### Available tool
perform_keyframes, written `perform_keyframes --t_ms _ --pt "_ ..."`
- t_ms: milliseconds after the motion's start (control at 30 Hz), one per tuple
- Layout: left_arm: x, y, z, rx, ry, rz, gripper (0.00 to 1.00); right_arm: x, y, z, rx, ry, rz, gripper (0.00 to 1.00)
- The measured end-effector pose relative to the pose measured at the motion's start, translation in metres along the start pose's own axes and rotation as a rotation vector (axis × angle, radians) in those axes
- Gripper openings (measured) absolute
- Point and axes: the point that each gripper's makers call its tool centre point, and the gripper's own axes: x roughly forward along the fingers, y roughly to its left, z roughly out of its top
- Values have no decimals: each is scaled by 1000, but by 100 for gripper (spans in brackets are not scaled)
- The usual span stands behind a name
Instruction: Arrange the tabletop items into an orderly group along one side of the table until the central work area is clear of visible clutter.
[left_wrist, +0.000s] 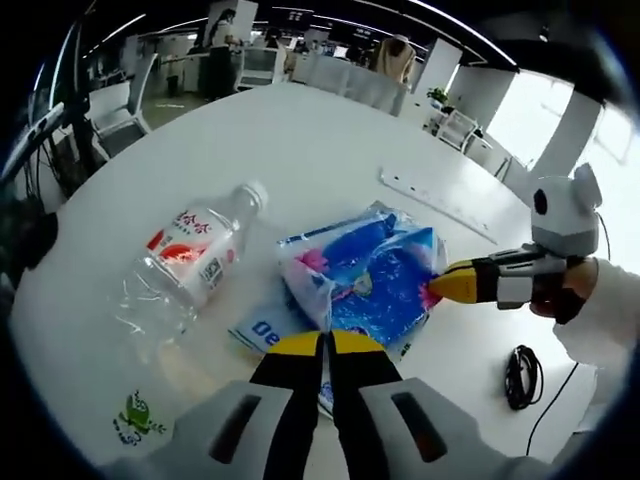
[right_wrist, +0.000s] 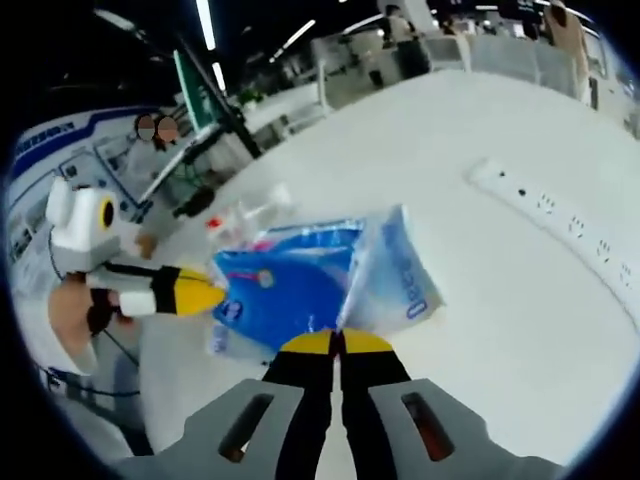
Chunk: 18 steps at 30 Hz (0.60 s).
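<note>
Currently, a crinkled blue-and-white plastic packet (left_wrist: 365, 275) of soft, glossy film lies near the middle of the round white table (left_wrist: 300, 150). Just beside it rests a clear, thin-walled plastic water bottle (left_wrist: 195, 255), lying on its side, with a white cap and a red-and-white label. A long, flat white power strip (right_wrist: 570, 225) sits farther out on the smooth tabletop, and a coiled black cable (left_wrist: 520, 375) lies near the table edge.

In the left gripper view, the left gripper (left_wrist: 327, 345) shows grey jaws with yellow tips pressed together at the near edge of the packet; whether film is pinched between them cannot be told. In the right gripper view, the right gripper (right_wrist: 337, 345) likewise has its yellow-tipped jaws together, meeting the packet's opposite edge (right_wrist: 320, 280); a pinch on the film cannot be confirmed. Each gripper appears in the other's view with its yellow tip against the packet, held by a hand (left_wrist: 570, 290).
</note>
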Motion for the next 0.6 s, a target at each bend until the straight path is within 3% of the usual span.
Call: perform_keyframes --t_ms 167,367,467,600 --pt "-13 -13 10 25 -35 -35 0 -25 7 -2 78 -56 -24 0" --pt "-35 -36 13 77 -39 -94 0 -66 22 5 132 -184 -66 0" --pt "-48 -52 14 75 -44 -160 0 -93 30 6 152 -260 -99 0" --pt "-70 -75 28 117 -123 -220 0 -124 42 6 206 -354 -112 0"
